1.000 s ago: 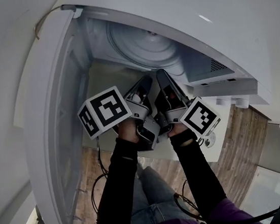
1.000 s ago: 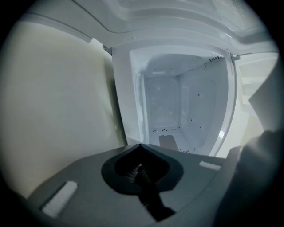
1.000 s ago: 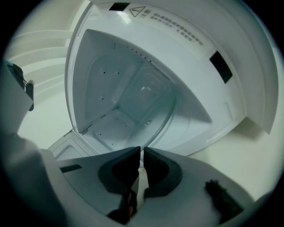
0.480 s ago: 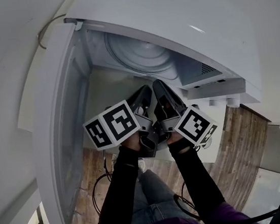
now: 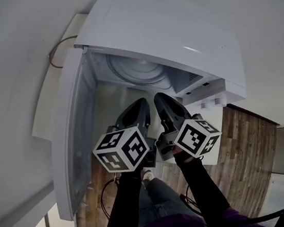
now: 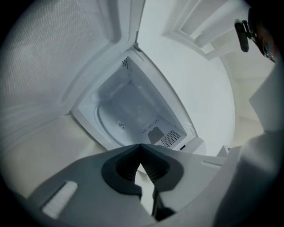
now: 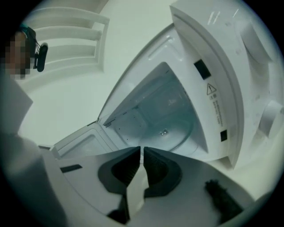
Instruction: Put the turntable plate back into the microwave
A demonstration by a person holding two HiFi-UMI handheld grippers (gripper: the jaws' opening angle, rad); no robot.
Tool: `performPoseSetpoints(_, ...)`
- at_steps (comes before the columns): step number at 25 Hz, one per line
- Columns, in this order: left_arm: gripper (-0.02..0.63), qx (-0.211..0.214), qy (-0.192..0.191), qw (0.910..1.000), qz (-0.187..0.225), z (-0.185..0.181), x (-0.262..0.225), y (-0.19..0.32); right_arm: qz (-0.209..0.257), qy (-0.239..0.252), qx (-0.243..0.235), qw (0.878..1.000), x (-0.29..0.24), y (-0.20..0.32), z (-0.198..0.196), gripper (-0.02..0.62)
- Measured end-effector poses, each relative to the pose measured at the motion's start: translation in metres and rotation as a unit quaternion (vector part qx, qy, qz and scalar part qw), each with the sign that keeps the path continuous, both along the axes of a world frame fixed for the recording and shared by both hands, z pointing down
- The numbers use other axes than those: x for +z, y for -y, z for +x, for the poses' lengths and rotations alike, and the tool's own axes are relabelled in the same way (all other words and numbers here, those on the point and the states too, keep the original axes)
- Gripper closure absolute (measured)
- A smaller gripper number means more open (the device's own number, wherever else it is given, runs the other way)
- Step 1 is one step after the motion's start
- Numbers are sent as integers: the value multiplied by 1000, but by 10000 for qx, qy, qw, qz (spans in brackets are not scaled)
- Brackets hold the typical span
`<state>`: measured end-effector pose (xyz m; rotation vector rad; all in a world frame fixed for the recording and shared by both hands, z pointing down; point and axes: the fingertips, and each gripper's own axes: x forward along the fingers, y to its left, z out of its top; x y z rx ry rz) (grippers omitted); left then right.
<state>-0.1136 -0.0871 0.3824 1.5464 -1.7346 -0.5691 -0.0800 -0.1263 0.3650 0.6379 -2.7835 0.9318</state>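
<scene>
I'm hovering the left gripper (image 5: pixel 137 106) and right gripper (image 5: pixel 161 101), jaws closed on nothing, at six o'clock of the white microwave (image 5: pixel 173 33), its round glass turntable plate (image 5: pixel 137 70) seemingly sitting inside, so closing the white door (image 5: pixel 78 144) at nine o'clock looks next.

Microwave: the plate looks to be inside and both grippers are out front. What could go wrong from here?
1. The turntable plate lies in the cavity, but whether it sits centred on its hub cannot be told; it may wobble.
2. The door stands open beside the left gripper; a sideways swing could knock it.
3. The right gripper, shut and empty like the left, is close beside it; they could bump.
</scene>
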Motion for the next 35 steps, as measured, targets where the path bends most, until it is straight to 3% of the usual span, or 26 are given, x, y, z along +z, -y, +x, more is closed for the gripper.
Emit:
performPoseSetpoints(4, 598, -99, 745, 9971, -142, -2, -11, -8, 311, -53, -124, 9994, -14, -8, -1, 566)
performPoseSetpoints(8, 598, -87, 1281, 9917, -40, 4, -33, -19, 405, 270, -248, 9985, -37, -21, -1, 566)
performPoseSetpoints(12, 598, -280, 1937, 9806, -35, 3, -59, -31, 814, 380, -309, 9955, -68, -31, 3, 571)
performPoseSetpoints(18, 598, -452, 2452, 9680, 274, 5, -108, -33, 1391, 537, -327, 9883, -110, -41, 13, 572)
performPoseSetpoints(24, 598, -808, 3016, 9460, 873, 7, -171, -39, 2518, 606, -288, 9654, -164, -50, 26, 584)
performPoseSetpoints(27, 598, -1034, 3409, 9275, 1136, 13, -195, -45, 3029, 651, -278, 9504, -188, -57, 32, 584)
performPoseSetpoints(30, 598, -1116, 3800, 9093, 1279, 22, -211, -48, 3238, 785, -154, 9427, -199, -60, 40, 584)
performPoseSetpoints(35, 598, -1350, 3904, 8993, 1437, 25, -226, -53, 3518, 865, -70, 9320, -214, -60, 46, 586)
